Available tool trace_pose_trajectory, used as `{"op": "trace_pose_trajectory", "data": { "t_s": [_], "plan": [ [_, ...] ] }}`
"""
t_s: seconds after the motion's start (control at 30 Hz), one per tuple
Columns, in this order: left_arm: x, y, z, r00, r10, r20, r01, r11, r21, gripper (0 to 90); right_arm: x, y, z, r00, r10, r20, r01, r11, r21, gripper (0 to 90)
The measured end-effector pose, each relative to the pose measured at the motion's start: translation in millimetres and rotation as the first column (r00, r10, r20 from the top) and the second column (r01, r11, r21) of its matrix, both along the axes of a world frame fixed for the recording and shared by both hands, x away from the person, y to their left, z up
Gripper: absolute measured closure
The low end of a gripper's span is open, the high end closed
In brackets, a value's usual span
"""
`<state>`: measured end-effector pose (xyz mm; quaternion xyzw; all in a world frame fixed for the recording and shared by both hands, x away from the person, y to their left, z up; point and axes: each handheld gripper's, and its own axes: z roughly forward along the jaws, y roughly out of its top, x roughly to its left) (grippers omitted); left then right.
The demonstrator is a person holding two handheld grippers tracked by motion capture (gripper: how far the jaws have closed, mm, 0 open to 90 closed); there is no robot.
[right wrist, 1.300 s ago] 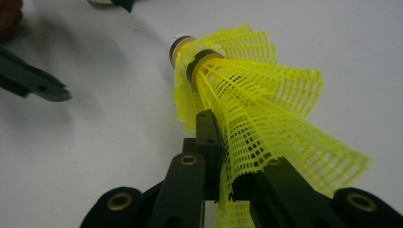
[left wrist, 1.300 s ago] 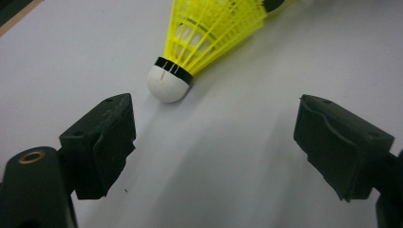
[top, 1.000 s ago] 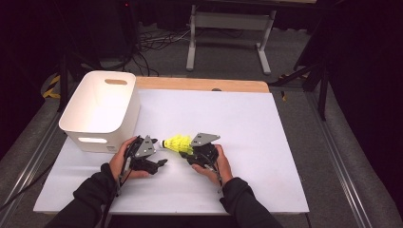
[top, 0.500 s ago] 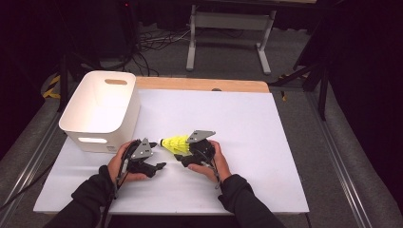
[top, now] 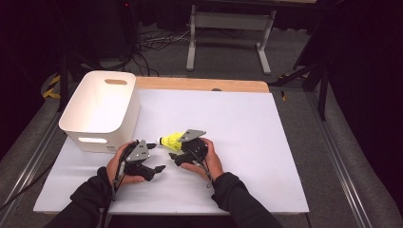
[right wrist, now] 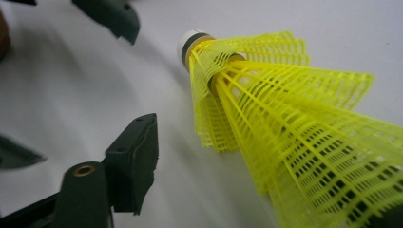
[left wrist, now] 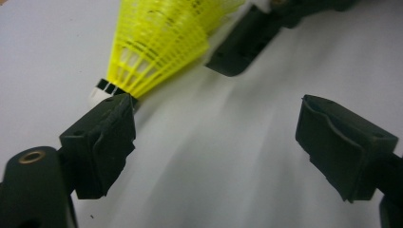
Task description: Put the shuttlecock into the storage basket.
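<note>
A yellow mesh shuttlecock [top: 171, 141] with a white cork tip lies on the white table [top: 247, 133], its tip pointing left. My right gripper [top: 175, 150] has just been opening. In the right gripper view the shuttlecock [right wrist: 294, 123] lies between the jaws. The left pad [right wrist: 135, 156] stands clear of the skirt, and the skirt hides the other jaw. My left gripper [top: 156, 156] is open and has just widened a little. In the left gripper view nothing sits between its jaws [left wrist: 223, 142], and the shuttlecock [left wrist: 161, 42] has its cork just beyond the left fingertip [left wrist: 102, 137].
A white plastic bin [top: 102, 109] with handle slots stands at the table's left, just behind the left hand. A wooden strip [top: 204, 84] runs along the table's far edge. A metal stand [top: 228, 28] and cables are on the floor beyond it.
The right hand has shifted slightly left toward the left gripper, with the shuttlecock still at its jaws. The left hand has stayed in place.
</note>
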<state>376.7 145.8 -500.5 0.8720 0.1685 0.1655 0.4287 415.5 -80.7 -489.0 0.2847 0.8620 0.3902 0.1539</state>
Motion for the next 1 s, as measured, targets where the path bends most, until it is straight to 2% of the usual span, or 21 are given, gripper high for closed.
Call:
{"op": "trace_pose_trajectory", "data": {
  "t_s": [0.07,0.1,0.13,0.17,0.27,0.4,0.43,0.53,0.67,0.73,0.93,1.0],
  "plan": [
    [-1.7,-0.1,0.1,1.0000,-0.005,0.007,0.005,1.0000,-0.001,12.5,3.8,1.4,-0.2,0.9993,-0.035,0.011,0.035,0.999,0.002,44.4],
    [-3.2,-0.2,0.6,0.9997,-0.013,0.019,0.013,0.9999,0.001,12.5,3.8,1.4,-0.2,0.9993,-0.035,0.011,0.035,0.999,0.002,44.4],
    [-4.3,-0.2,0.6,0.9996,-0.020,0.023,0.020,0.9998,-0.004,11.7,9.0,1.7,-1.4,0.9977,-0.061,0.028,0.061,0.998,-0.002,65.8],
    [-5.5,0.0,1.1,0.9992,-0.023,0.034,0.023,0.9997,0.003,11.8,11.6,0.9,-1.6,0.9969,-0.068,0.041,0.067,0.998,0.003,73.9],
    [-7.3,0.5,1.5,0.9989,-0.030,0.036,0.030,0.9995,-0.002,11.7,16.9,0.1,-2.6,0.9961,-0.069,0.055,0.068,0.998,0.017,82.6],
    [-6.6,2.0,1.4,0.9990,-0.002,0.044,0.003,0.9999,-0.010,11.7,18.1,2.2,-2.8,0.9951,-0.061,0.078,0.061,0.998,0.002,85.5],
    [-6.2,2.1,1.3,0.9986,0.017,0.049,-0.017,0.9998,-0.004,11.7,18.3,2.2,-2.8,0.9950,-0.059,0.081,0.058,0.998,0.003,86.0],
    [-5.2,2.8,0.9,0.9969,0.051,0.060,-0.051,0.9987,0.005,11.9,17.6,-0.3,-1.0,0.9952,-0.059,0.078,0.058,0.998,0.013,87.0],
    [-3.2,3.8,-0.3,0.9963,0.066,0.056,-0.066,0.9978,0.006,11.6,14.5,-3.9,2.1,0.9965,-0.045,0.071,0.043,0.999,0.018,87.3],
    [-2.8,3.5,0.0,0.9946,0.076,0.070,-0.078,0.9968,0.017,11.6,13.3,-4.2,2.6,0.9967,-0.039,0.071,0.038,0.999,0.018,87.3],
    [-0.8,6.5,2.3,0.9917,0.101,0.080,-0.101,0.9949,-0.007,11.5,4.0,-10.5,6.4,0.9972,-0.009,0.074,0.005,0.999,0.051,87.3],
    [-0.5,8.0,4.7,0.9898,0.110,0.090,-0.108,0.9939,-0.022,11.4,-3.1,-15.5,10.2,0.9966,0.016,0.081,-0.021,0.998,0.062,87.3]
  ]
}}
